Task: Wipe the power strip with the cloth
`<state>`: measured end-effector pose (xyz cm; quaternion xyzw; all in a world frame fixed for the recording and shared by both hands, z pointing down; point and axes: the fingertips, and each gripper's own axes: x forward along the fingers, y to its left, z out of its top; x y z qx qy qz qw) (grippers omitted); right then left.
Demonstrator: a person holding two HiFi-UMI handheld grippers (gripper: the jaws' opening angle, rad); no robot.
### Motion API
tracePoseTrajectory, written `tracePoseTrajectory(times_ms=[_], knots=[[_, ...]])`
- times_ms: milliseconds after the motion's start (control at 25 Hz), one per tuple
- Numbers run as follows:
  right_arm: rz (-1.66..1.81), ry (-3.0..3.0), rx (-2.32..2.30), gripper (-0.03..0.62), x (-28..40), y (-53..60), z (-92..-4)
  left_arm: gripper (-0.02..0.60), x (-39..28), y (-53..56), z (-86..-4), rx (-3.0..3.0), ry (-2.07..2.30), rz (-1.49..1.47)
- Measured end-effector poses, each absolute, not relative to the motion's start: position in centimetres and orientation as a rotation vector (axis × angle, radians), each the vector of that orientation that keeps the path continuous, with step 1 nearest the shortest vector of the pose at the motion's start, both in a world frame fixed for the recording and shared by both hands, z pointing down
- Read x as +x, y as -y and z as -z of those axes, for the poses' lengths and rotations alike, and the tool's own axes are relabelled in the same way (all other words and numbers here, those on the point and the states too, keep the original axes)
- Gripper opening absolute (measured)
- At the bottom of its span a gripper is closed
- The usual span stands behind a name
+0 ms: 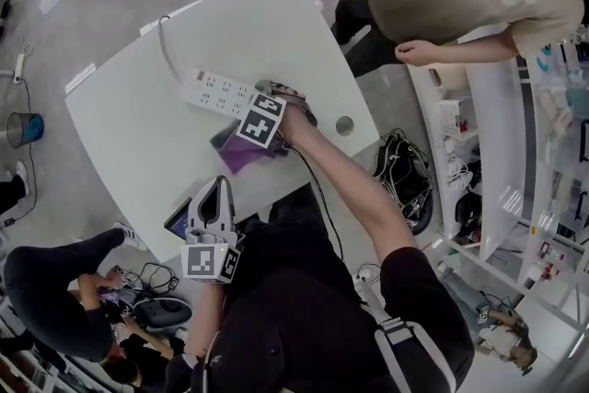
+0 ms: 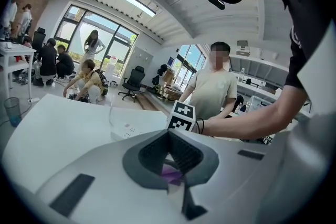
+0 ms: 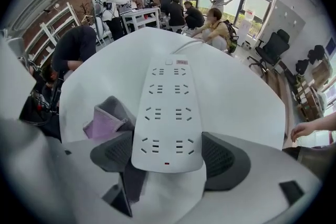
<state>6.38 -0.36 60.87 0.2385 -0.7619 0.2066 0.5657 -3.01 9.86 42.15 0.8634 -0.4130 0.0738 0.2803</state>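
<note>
Power strip (image 3: 167, 107) has its near end clamped between the jaws of the right gripper (image 3: 167, 140), socket face up, its length running away from them across the white table (image 3: 241, 97). Just left of those jaws lies the purple-and-grey cloth (image 3: 104, 122), crumpled and gripped by nothing (so wiping looks not yet begun; the pickup and every pass are left). The left gripper (image 2: 170, 150) has its jaws closed and empty, aimed at the cloth ahead. The right forearm (image 1: 345, 184) stretches over the table; the left gripper hangs back by the near edge.
</note>
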Motion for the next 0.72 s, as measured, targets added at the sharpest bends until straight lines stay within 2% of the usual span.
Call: tracePoseTrajectory(times_ms=[720], knots=[[-0.509, 1.922, 0.548, 0.414, 6.1, 0.6, -61.2, 0.031, -1.6, -11.1, -42.8, 2.318, 1.06, -0.232]])
